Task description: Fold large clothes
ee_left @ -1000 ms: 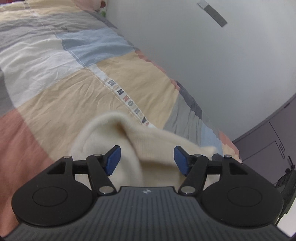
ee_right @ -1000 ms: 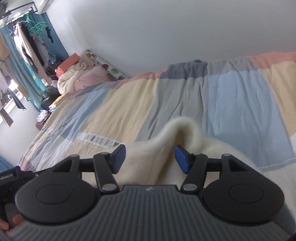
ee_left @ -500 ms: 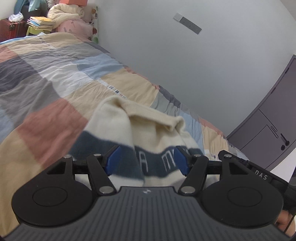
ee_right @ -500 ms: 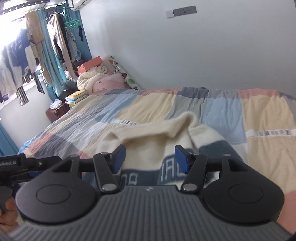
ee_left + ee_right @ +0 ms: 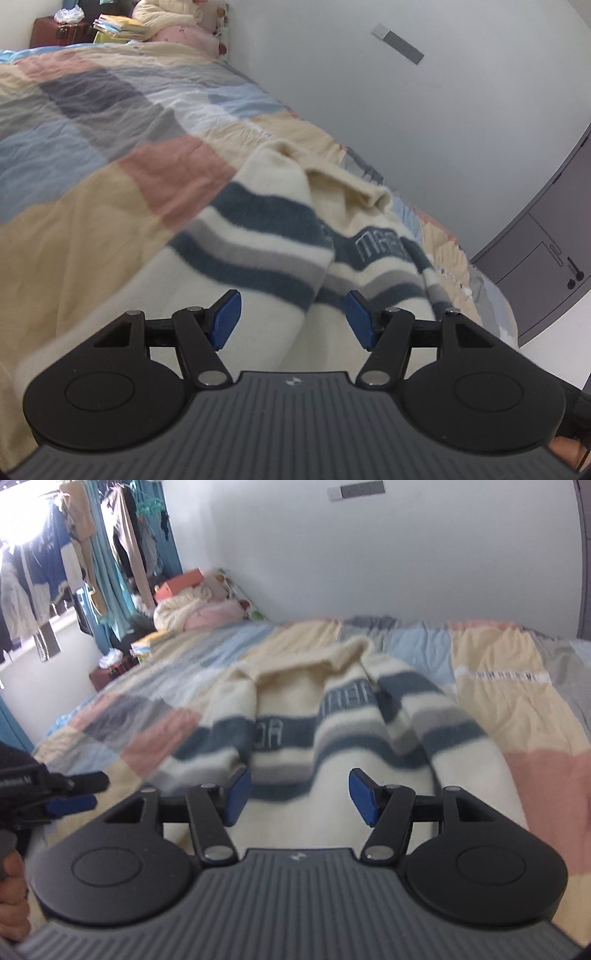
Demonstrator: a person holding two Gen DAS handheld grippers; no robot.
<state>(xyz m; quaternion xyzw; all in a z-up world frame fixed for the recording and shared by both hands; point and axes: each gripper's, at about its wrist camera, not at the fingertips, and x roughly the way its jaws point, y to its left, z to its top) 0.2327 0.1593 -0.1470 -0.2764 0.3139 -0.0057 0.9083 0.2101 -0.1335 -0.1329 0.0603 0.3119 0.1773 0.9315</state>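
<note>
Sweater (image 5: 258,236): one, cream with dark blue and grey bands, spread on the bed with its collar toward the wall.
Bed (image 5: 92,155): one, under a patchwork cover of beige, pink, blue and grey squares; landmark for all places below.
Left gripper (image 5: 291,317): one; blue pads apart, nothing between them, poised above the sweater's near edge, not touching.
Right gripper (image 5: 300,795): one; blue pads apart, nothing clamped, likewise above the near edge of the sweater (image 5: 332,716).
Second gripper in right view (image 5: 55,794): left gripper again, cut off at the frame's left edge, beside the bed's near side.
Lettering (image 5: 376,243): one row on the dark chest band; blurred and partly folded under, unreadable.
Sleeves: two, lying over the body; ends hidden behind the gripper bodies.
Pillow heap (image 5: 195,609): at the bed's far end; number of pieces cannot be told.
Hanging clothes (image 5: 74,561): several, beyond the bed's far end by the window; washed out by glare.
Door (image 5: 546,266): one, grey, past the bed's right side, cut off by the frame.
</note>
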